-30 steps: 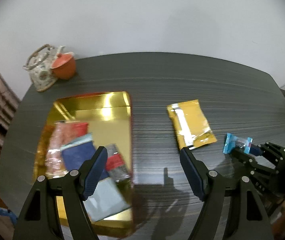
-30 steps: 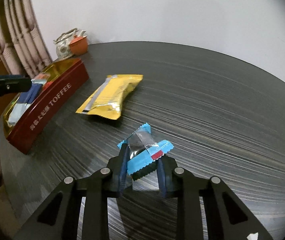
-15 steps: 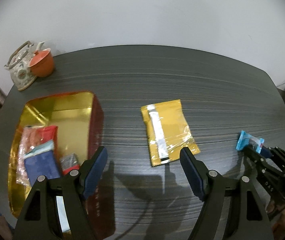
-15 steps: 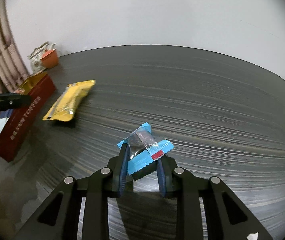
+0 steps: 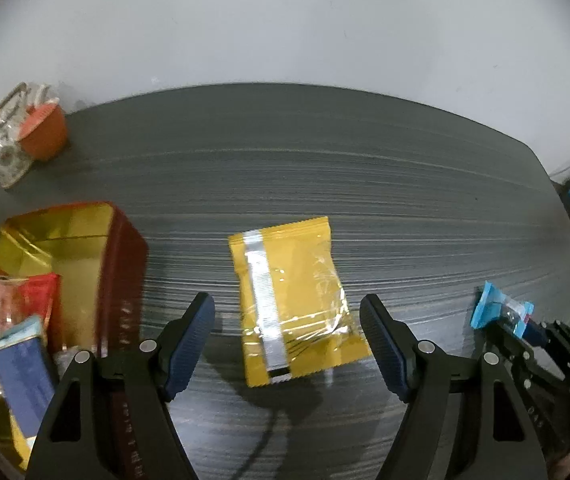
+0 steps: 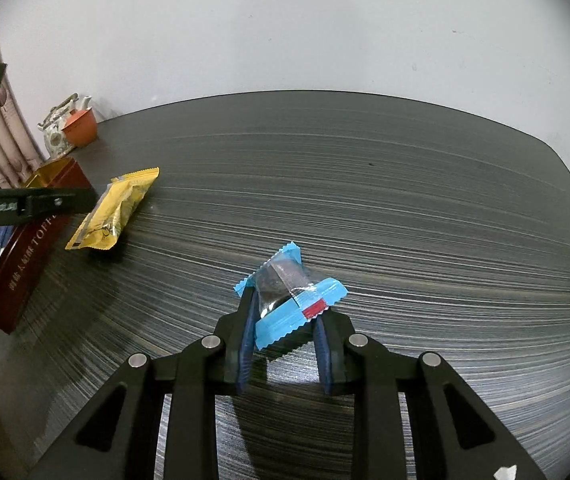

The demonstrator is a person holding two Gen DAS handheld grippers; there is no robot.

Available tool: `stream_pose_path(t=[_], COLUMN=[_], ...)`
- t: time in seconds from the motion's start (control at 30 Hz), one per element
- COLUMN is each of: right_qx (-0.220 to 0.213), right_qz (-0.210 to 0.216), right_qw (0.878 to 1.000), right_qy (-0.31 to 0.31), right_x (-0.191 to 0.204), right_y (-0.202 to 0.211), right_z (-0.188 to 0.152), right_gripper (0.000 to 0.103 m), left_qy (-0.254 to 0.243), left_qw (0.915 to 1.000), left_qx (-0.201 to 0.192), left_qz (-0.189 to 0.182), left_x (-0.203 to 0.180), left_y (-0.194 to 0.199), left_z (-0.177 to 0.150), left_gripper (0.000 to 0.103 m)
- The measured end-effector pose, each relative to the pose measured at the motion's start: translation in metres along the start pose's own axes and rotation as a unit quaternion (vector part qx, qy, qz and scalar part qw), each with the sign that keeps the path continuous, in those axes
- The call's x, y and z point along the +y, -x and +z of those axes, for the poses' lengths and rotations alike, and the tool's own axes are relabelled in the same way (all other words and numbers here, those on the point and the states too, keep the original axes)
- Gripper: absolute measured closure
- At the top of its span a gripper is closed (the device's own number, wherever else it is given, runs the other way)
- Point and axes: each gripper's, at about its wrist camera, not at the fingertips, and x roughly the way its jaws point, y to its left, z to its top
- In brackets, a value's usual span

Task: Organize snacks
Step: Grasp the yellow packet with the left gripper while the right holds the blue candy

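Claws differ: the left claw gapes over the yellow packet on the counter, the right claw pinches a blue candy, and both snacks await the part-filled tin leftward.

Both fisheye views are dim and evenly lit, with black vignetted corners and table edges bowed by distortion. Glare streaks the crinkled yellow foil snack packet, while the red gold-lined tin box and glass teapot look smeared, probably by motion.
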Motion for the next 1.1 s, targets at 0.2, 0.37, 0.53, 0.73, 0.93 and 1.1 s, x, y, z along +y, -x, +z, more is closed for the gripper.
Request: stream_pose_path(t=[0.2,0.37,0.53,0.73,0.93,1.1], right_qx=[0.0,0.0,0.0,0.001,0.001,0.001], right_qz=[-0.002,-0.002,-0.001,-0.001,-0.001,-0.001], right_qw=[1.0,1.0,1.0,1.0,1.0,1.0], right_qy=[0.002,0.002,0.002,0.002,0.002,0.002], right_x=[0.004,0.002,0.002,0.002,0.002,0.002], right_y=[0.0,0.0,-0.001,-0.001,-0.001,-0.001], right_z=[0.001,0.0,0.001,0.0,0.001,0.001], right_gripper=[0.079,0.079,0.079,0.079,0.079,0.079], left_qy=[-0.005,0.0,0.013,0.02,0.009,0.013], left_qw=[0.9998,0.9993,0.9991,0.9989,0.9987,0.999], left_qx=[0.009,0.025,0.024,0.031,0.025,0.015], left_qz=[0.015,0.028,0.033,0.031,0.043,0.04], left_x=[-0.007,-0.006,-0.003,0.005,-0.001,-0.003], left_y=[-0.017,-0.029,-0.032,-0.034,-0.022,-0.011], left_z=[0.008,0.01,0.009,0.008,-0.002,-0.008], left_gripper=[0.02,0.02,0.021,0.04,0.045,0.045])
